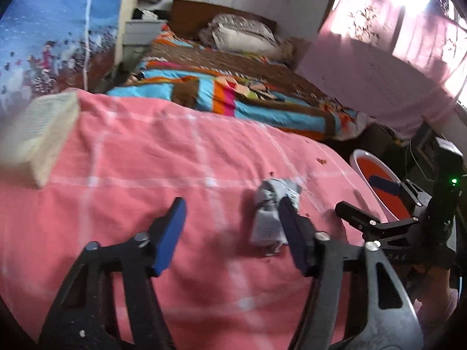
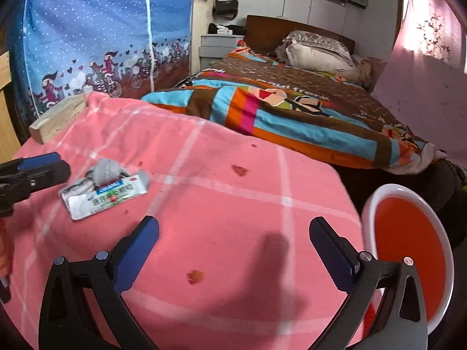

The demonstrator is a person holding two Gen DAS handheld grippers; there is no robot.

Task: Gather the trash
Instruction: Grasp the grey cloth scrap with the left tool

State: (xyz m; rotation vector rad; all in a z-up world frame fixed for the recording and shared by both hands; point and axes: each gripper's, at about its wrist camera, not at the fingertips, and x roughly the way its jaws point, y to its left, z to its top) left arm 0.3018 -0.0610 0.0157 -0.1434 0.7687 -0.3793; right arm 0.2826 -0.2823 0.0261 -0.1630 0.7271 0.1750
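Observation:
A crumpled silver snack wrapper [image 1: 270,213] with a grey tissue wad on it lies on the pink checked cloth [image 1: 146,151]. My left gripper [image 1: 232,204] stands open around it: the wrapper lies against the right finger [image 1: 292,233], far from the left one. In the right wrist view the same wrapper [image 2: 105,192] shows its printed label, with the left gripper's fingers [image 2: 38,166] at its left. My right gripper [image 2: 235,224] is open over bare cloth, nothing between its fingers. Small red scraps [image 2: 240,170] dot the cloth. A white bin [image 2: 368,204] with a red inside stands low at the right.
A pale wooden block [image 2: 58,119] rests on the cloth's far left corner. Beyond lies a bed with a colourful quilt [image 2: 292,116] and pillows. A blue patterned curtain [image 2: 102,29] hangs at the left, a pink curtain [image 1: 379,81] at the right.

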